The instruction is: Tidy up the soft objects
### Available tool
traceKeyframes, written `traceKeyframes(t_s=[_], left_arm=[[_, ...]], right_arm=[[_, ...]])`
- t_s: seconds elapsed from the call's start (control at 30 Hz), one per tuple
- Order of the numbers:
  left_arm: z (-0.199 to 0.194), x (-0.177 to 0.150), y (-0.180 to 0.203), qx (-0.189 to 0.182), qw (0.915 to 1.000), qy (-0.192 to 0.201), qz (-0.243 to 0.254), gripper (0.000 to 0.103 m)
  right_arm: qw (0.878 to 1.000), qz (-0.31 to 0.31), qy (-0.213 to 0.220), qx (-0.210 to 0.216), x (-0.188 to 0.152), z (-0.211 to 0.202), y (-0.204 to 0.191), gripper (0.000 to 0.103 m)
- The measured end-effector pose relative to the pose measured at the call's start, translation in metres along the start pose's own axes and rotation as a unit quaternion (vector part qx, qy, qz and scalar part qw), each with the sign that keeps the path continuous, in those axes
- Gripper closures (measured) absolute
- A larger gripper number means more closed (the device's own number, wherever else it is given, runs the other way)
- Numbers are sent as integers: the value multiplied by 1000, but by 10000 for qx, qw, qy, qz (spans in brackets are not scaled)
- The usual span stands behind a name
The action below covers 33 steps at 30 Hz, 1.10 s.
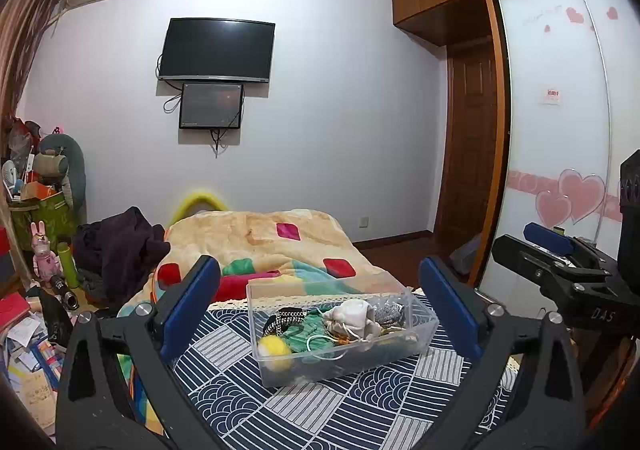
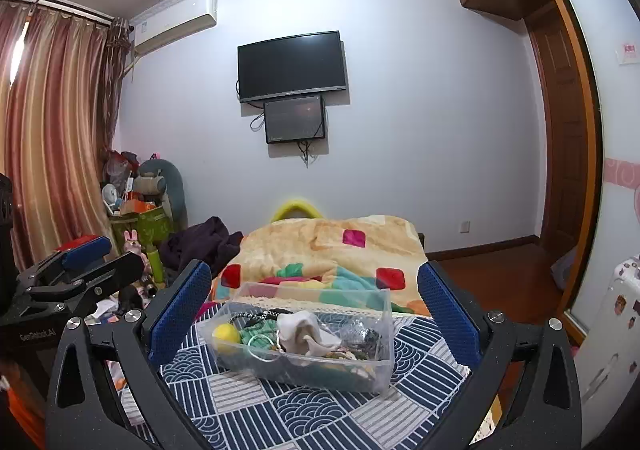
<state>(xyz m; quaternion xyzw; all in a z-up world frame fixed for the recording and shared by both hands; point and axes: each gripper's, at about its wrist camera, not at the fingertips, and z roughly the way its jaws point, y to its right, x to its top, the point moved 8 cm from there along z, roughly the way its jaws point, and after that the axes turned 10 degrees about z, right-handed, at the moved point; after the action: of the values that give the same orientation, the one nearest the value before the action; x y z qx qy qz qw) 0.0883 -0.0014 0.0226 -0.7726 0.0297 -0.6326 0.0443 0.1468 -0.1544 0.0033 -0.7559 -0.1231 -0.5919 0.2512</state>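
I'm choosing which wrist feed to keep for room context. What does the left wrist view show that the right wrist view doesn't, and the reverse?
Left only: the wardrobe's sliding door with pink hearts and the right gripper at the frame edge.

Right only: striped curtains, a stickered white appliance and the left gripper.

Both: the clear plastic bin of soft items with a yellow ball, on the patterned blue cloth, plus the wall TV. Both jaws stand open.

Bare patterned cloth (image 1: 320,410) lies low in the frame before the clear bin (image 1: 340,354). The heaped blanket (image 1: 260,238) blocks behind it, mid-frame. Clutter (image 1: 36,290) crowds the left edge.
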Motion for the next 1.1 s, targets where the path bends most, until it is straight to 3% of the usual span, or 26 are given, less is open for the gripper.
traceKeyframes(t_s=[1.1], left_arm=[[0,-5,-4,-82,10000,-42,-22,1]], right_arm=[[10000,-7,1,6,0,-1,-1,0]])
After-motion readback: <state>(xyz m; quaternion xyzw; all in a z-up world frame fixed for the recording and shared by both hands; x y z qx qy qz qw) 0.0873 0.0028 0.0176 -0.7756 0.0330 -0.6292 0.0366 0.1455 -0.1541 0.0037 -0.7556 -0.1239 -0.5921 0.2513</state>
